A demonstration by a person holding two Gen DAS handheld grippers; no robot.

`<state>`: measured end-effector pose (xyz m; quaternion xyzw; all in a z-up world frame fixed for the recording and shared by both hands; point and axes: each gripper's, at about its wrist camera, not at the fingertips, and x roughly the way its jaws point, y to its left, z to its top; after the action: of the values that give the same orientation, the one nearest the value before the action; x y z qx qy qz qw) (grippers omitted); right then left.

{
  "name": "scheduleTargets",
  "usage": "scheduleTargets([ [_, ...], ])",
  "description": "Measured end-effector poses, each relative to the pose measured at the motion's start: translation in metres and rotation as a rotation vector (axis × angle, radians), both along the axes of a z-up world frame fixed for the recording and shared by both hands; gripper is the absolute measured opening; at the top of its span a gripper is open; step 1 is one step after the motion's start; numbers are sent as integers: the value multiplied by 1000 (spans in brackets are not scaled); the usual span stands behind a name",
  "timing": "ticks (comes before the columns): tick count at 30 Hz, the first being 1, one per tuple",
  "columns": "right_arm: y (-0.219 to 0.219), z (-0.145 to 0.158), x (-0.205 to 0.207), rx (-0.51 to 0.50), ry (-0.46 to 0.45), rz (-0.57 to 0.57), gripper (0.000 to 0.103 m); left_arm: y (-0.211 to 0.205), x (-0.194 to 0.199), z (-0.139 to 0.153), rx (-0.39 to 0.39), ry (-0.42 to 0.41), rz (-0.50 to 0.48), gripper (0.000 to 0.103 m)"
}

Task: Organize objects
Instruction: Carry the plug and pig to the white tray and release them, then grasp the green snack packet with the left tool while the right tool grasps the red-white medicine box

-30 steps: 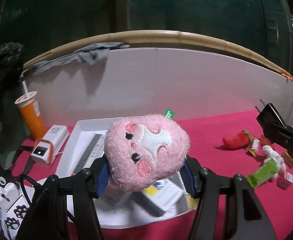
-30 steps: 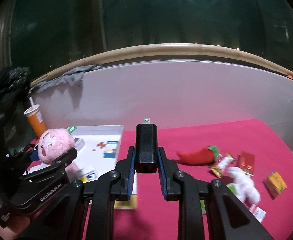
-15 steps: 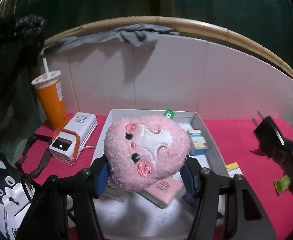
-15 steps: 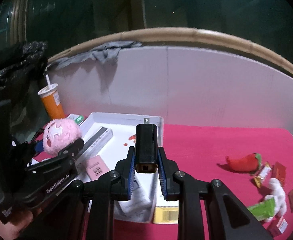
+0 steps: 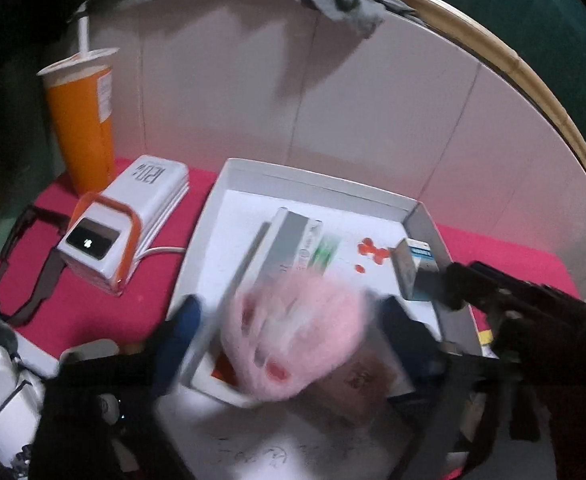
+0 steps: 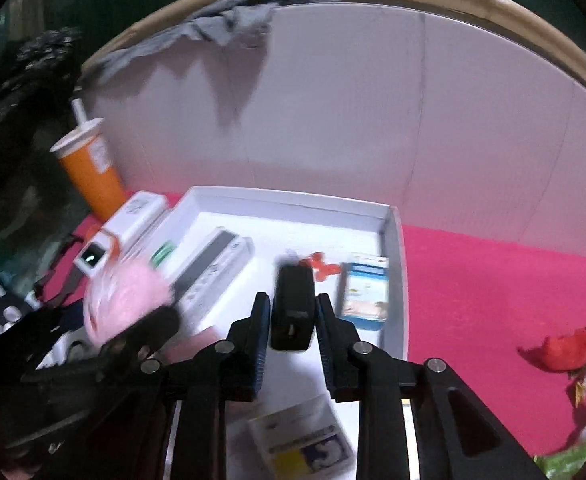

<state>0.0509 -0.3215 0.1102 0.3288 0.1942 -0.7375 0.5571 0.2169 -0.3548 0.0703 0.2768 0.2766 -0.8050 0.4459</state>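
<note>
Over white tray (image 6: pixel 393 216), charger (image 6: pixel 293 308) prongs-forward.

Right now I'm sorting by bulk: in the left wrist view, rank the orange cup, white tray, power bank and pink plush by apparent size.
1. white tray
2. pink plush, blurred and nearest, so unsure
3. power bank and orange cup, alike

Black two-finger right tongs (image 6: pixel 291 320), blue ribbed pads (image 6: pixel 259 344), silver pivot screws (image 6: pixel 360 347), triangular cut-outs
</note>
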Motion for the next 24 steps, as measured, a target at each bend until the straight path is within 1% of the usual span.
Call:
scheduleTargets([
  [1,3,0,-4,-9,-17,-7,30,0,2,0,3,8,6,103],
  [3,15,2,-12,-28,-43,-24,53,4,4,2,0,19,9,103],
  [5,33,8,-18,-48,-35,-22,58,11,0,7,-9,27,-3,103],
  [7,53,16,-25,-73,-20,-40,60,23,-9,15,-30,32,-34,103],
  [8,64,20,-30,-88,-18,-52,62,30,-13,18,-41,32,-53,103],
  [10,90,29,-40,-124,-7,-83,71,42,-29,24,-57,34,-103,103],
  [12,121,38,-52,-159,8,-118,82,57,-46,27,-62,34,-162,103],
  [13,136,42,-58,-172,13,-136,85,66,-57,27,-62,30,-197,103],
  [15,171,49,-73,-200,22,-186,94,82,-79,27,-61,21,-265,103],
  [18,226,55,-97,-231,49,-273,96,114,-113,23,-72,-2,-374,103],
  [20,262,55,-115,-232,82,-345,99,136,-139,18,-81,-27,-477,103],
  [22,296,48,-136,-196,110,-392,101,161,-167,9,-95,-72,-595,103],
  [24,328,33,-159,-135,114,-422,101,183,-191,0,-111,-110,-701,103],
])
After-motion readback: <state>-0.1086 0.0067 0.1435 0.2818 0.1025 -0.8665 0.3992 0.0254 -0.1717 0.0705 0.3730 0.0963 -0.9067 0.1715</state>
